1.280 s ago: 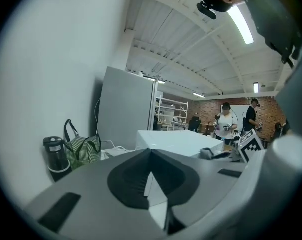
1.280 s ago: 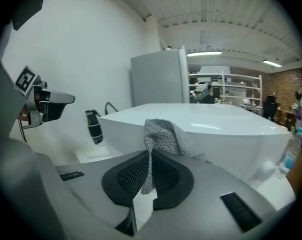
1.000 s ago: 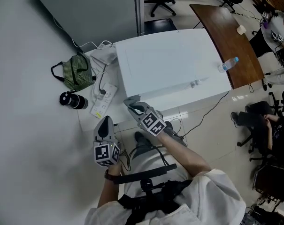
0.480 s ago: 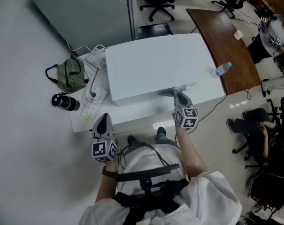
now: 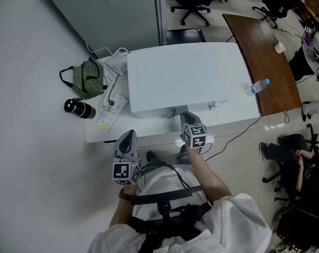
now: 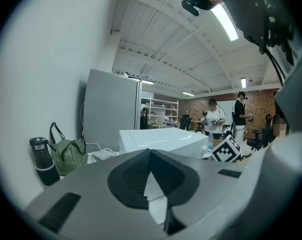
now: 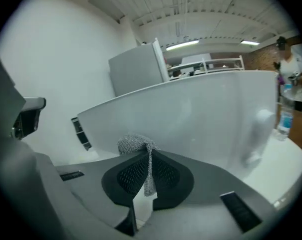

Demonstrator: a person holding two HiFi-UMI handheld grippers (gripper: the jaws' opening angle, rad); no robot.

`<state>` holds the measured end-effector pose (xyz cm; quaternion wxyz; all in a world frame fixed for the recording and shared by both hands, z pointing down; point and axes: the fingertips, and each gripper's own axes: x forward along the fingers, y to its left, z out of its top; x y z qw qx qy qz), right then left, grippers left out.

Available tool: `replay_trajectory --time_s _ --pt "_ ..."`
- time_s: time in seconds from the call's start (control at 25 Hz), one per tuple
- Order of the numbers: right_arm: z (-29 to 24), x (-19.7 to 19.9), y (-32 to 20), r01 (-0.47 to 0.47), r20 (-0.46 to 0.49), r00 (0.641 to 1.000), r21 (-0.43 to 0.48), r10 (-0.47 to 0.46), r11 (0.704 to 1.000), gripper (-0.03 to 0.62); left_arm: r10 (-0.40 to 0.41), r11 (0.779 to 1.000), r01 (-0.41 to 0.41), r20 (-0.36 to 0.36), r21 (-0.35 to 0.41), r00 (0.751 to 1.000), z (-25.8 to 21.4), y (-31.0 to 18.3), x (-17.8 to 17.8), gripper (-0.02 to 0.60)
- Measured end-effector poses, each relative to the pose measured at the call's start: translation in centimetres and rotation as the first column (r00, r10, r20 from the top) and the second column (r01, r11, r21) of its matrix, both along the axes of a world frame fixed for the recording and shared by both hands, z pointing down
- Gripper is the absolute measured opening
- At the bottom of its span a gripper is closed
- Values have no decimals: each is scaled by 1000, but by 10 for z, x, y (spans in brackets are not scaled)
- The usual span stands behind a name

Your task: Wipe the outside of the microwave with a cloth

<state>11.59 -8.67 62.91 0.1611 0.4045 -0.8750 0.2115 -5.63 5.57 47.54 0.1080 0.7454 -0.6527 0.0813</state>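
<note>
The white microwave (image 5: 185, 75) stands on a white table (image 5: 98, 133); its front face (image 7: 190, 119) fills the right gripper view. My right gripper (image 5: 185, 115) is shut on a grey mesh cloth (image 7: 136, 145), whose bunched end presses near the lower middle of that front face. The cloth shows as a grey scrap (image 5: 176, 111) in the head view. My left gripper (image 5: 127, 140) hangs at the table's near edge, left of the microwave, jaws closed with nothing between them. The left gripper view shows the microwave (image 6: 160, 139) a short way ahead.
A green striped bag (image 5: 86, 78), a black bottle (image 5: 77, 108) and a white power strip (image 5: 110, 112) with cables lie left of the microwave. A water bottle (image 5: 257, 87) sits on a brown desk (image 5: 264, 62) at right. Office chairs and people stand beyond.
My right gripper, holding the cloth, swept right along the microwave's front, then came back left toward the middle. The left gripper stayed near the table's edge.
</note>
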Motion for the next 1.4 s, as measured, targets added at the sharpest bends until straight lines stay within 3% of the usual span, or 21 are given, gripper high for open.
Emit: replay_trajectory --time_s 0.08,0.24,0.32,0.4,0.48,0.6,0.68,0.76,0.84,0.92,1.04,1.12,1.2,1.32,1.4 --pt "4 -71 22 167 2 986 -9 -167 986 20 -41 999 41 0 -7 999 1 10 -16 28" --pt "-2 -191 71 439 -14 898 8 -439 898 20 -123 992 122 -30 -19 992 8 30 -51 28" --pt "-2 -223 87 500 -20 866 17 -499 866 20 -132 991 131 -46 -16 990 8 35 -58 28" --pt "2 -226 88 503 -26 864 15 -503 864 20 -123 992 123 -48 -11 991 7 35 -60 28" --pt "10 -204 74 460 -42 887 9 -459 888 20 -109 994 108 -46 -11 993 6 32 -59 28" --pt "28 -135 39 338 -104 937 14 -334 941 20 -70 997 68 -54 -26 996 10 22 -50 28" --pt "42 -68 9 189 -122 975 -3 -187 982 20 -27 999 25 -57 -40 998 11 14 -38 28" --pt "58 6 -16 -13 -114 993 -35 8 999 20 11 999 -14 -51 -52 999 13 8 -28 28" --pt "69 74 -29 -209 -102 974 -61 202 976 20 38 997 -41 -51 -62 998 17 4 -21 28" --pt "74 125 -38 -342 -101 937 -73 334 937 20 53 996 -56 -55 -67 997 20 2 -14 28" --pt "86 145 -40 -409 -101 911 -105 399 907 20 62 995 -67 -67 -74 996 23 4 -12 28" --pt "99 119 -33 -371 -102 927 -132 360 919 20 57 995 -63 -74 -82 996 26 10 -18 28" --pt "111 69 -22 -288 -96 957 -158 275 945 20 44 995 -50 -77 -84 996 28 17 -30 28" --pt "119 -28 4 -96 -89 993 -175 81 980 20 10 997 -16 -83 -71 997 28 32 -56 28" --pt "116 -94 29 62 -100 992 -159 -79 985 20 -21 998 15 -89 -59 996 25 46 -80 28"
